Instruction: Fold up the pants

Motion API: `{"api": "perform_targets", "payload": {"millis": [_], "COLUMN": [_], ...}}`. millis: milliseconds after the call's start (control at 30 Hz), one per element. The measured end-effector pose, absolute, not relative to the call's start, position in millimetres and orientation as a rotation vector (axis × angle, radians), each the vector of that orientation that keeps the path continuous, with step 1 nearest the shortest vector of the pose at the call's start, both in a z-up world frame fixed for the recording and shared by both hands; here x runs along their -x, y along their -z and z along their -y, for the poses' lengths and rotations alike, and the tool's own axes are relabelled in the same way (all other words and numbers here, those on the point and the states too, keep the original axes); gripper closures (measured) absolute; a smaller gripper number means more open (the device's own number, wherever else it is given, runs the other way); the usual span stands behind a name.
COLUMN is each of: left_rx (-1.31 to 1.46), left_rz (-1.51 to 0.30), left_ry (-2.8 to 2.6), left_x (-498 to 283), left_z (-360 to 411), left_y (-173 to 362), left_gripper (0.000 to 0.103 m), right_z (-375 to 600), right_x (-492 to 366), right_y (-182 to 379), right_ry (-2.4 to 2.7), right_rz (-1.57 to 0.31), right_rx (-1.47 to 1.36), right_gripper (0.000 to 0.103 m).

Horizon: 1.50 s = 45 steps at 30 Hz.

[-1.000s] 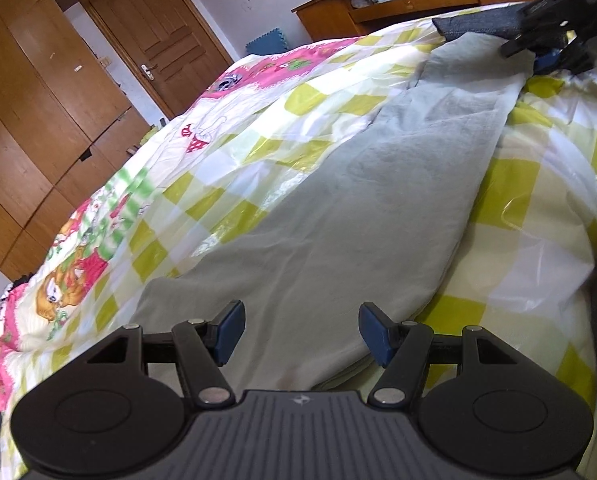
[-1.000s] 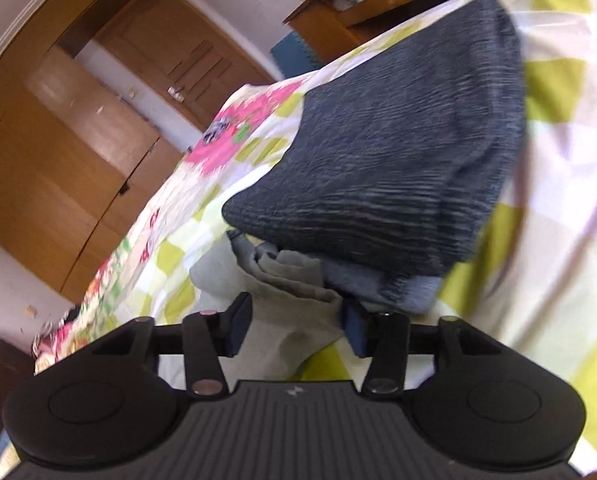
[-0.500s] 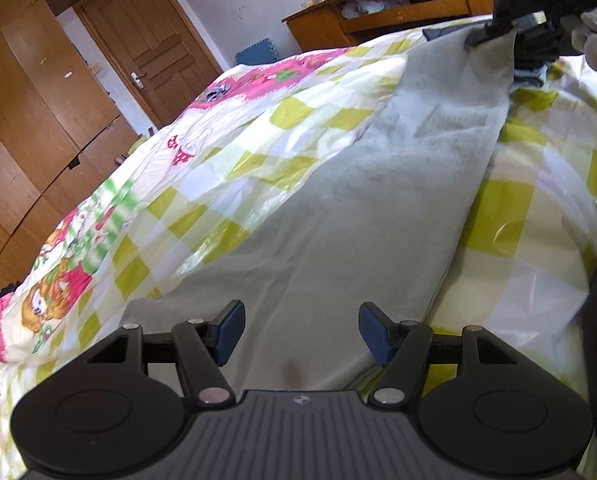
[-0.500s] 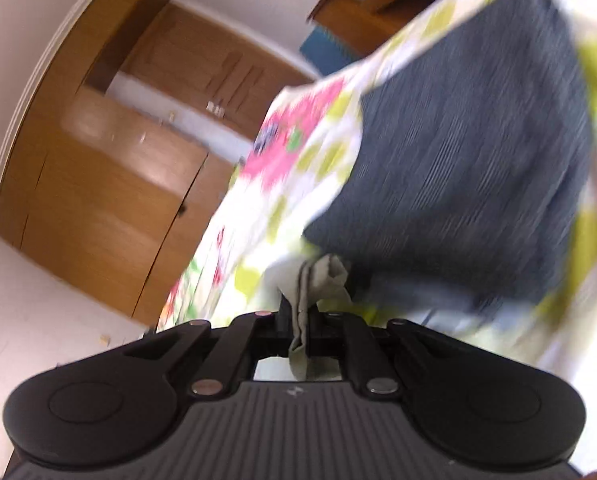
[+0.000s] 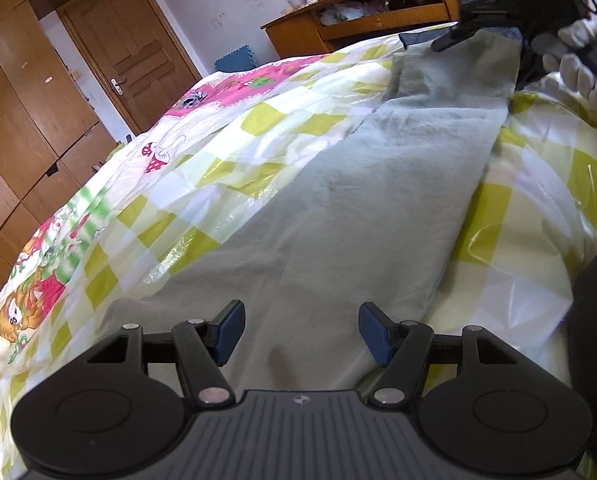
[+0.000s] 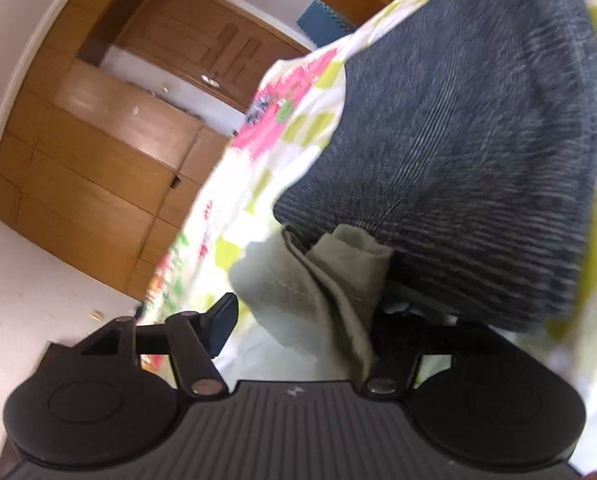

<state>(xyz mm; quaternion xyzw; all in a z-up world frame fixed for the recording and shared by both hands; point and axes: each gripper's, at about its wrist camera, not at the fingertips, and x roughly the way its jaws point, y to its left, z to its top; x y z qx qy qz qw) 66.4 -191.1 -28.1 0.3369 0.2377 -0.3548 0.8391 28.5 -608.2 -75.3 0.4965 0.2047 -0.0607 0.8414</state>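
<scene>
Grey pants [image 5: 338, 208]: soft, light, limp; grip hems. Left gripper [image 5: 300, 330] jaws wide, empty; right gripper [image 6: 302, 322], at one o'clock, just opening, cloth between.

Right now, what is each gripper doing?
Left gripper: open, holding nothing, above the grey pants.
Right gripper: jaws just opened; open, pants cloth bunched loosely between them.

A wooden door [image 5: 134, 60] is flanked by a wardrobe [image 5: 14, 120]; a cluttered wooden desk [image 5: 378, 16] is set against the white wall [image 5: 226, 4].
</scene>
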Motion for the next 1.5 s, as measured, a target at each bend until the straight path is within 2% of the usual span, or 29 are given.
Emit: {"api": "perform_targets", "payload": {"millis": [33, 67, 100, 200, 367, 600, 767, 933, 1067, 1267, 1367, 1433, 1500], "left_rx": [-0.719, -0.724, -0.722, -0.690, -0.647, -0.518, -0.436, -0.356, -0.259, -0.219, -0.213, -0.201, -0.189], "left_rz": [-0.501, -0.499, -0.498, -0.508, -0.519, -0.509, -0.515, -0.544, -0.577, -0.591, -0.588, -0.589, -0.598], "left_ry": [0.747, 0.743, 0.738, 0.719, 0.722, 0.647, 0.528, 0.414, 0.369, 0.365, 0.362, 0.354, 0.340], "left_x": [-68, -69, -70, -76, -76, -75, -75, -74, -77, -81, -79, -78, -78], "left_z": [191, 190, 190, 185, 178, 126, 62, 3, -31, -41, -44, -48, -52], "left_y": [29, 30, 30, 31, 40, 29, 24, 26, 29, 31, 30, 29, 30], "left_gripper": [0.027, 0.027, 0.027, 0.027, 0.027, 0.027, 0.027, 0.027, 0.026, 0.026, 0.026, 0.026, 0.025], "right_z": [609, 609, 611, 606, 582, 431, 281, 156, 103, 72, 57, 48, 40], "right_x": [-34, -38, -39, -36, -43, -133, -186, -194, -181, -190, -194, -191, -183], "right_y": [75, 75, 75, 51, -22, -79, -64, -22, -7, -5, -2, -1, -5], "right_ry": [0.159, 0.176, 0.176, 0.164, 0.038, -0.273, -0.438, -0.533, -0.527, -0.512, -0.538, -0.575, -0.609], "right_rz": [-0.461, -0.487, -0.497, -0.453, -0.358, -0.506, -0.672, -0.820, -0.871, -0.885, -0.930, -0.951, -0.933], "right_rx": [-1.031, -1.041, -1.069, -1.070, -1.025, -0.853, -0.691, -0.505, -0.315, -0.156, -0.108, -0.090, -0.056], "right_gripper": [0.080, 0.095, 0.097, 0.097, 0.097, 0.098, 0.098, 0.097, 0.096, 0.094, 0.083, 0.061, 0.058]}}
